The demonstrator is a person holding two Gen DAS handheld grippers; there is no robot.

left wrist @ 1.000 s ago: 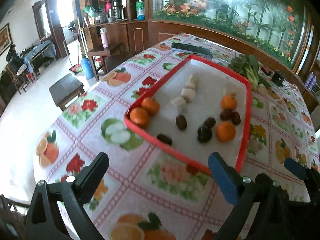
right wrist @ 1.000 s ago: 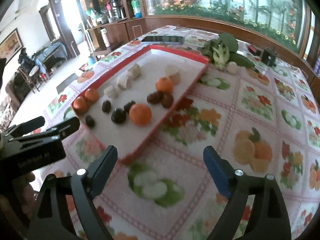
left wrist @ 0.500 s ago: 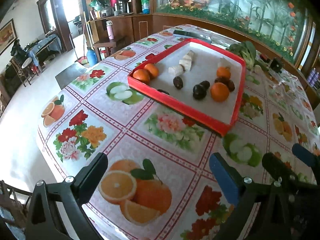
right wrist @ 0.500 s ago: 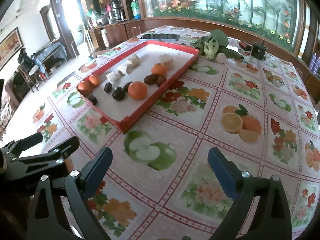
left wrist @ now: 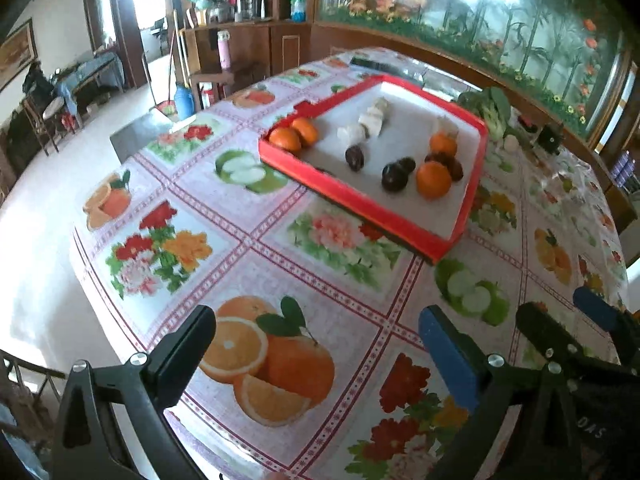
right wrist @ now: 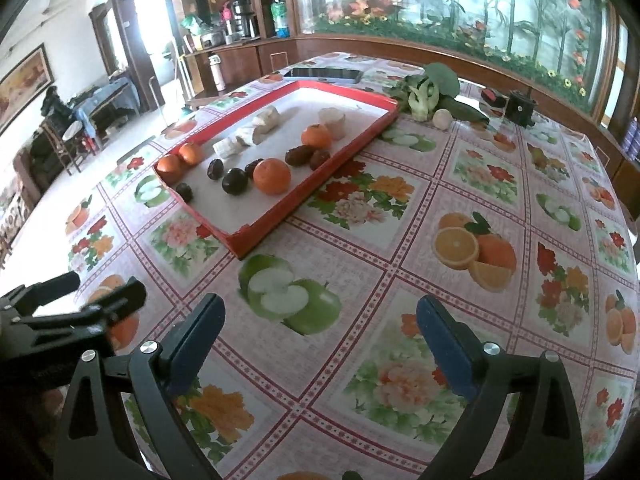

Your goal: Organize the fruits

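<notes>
Two grippers: both are held over the near part of the tablecloth [right wrist: 460,184], side by side, with nothing between their fingers.
Left gripper [left wrist: 316,344]: its jaws are spread wide apart and empty.
Right gripper [right wrist: 320,328]: its jaws have just been opening and are now spread wide, empty.
Red tray [right wrist: 256,236]: it is seen ahead of both grippers, well apart from the fingertips, and slightly left of the right gripper.
Tray contents: four oranges, several dark fruits and some pale cut pieces are scattered on the white floor.
Oranges: two [right wrist: 178,160] are tucked touching each other in the near left corner; one large orange [right wrist: 272,176] is nearer the right wall, and a smaller one [right wrist: 316,136] is beyond it.
Dark fruits: a round one [right wrist: 234,181] is just left of the large orange; others are spread around it.
Pale pieces [right wrist: 248,132]: a row is laid along the far left side.
Leafy greens [right wrist: 428,92]: these are seen outside the tray, beyond its far right corner.
Phone [right wrist: 324,74]: it is lying flat past the tray's far end.
</notes>
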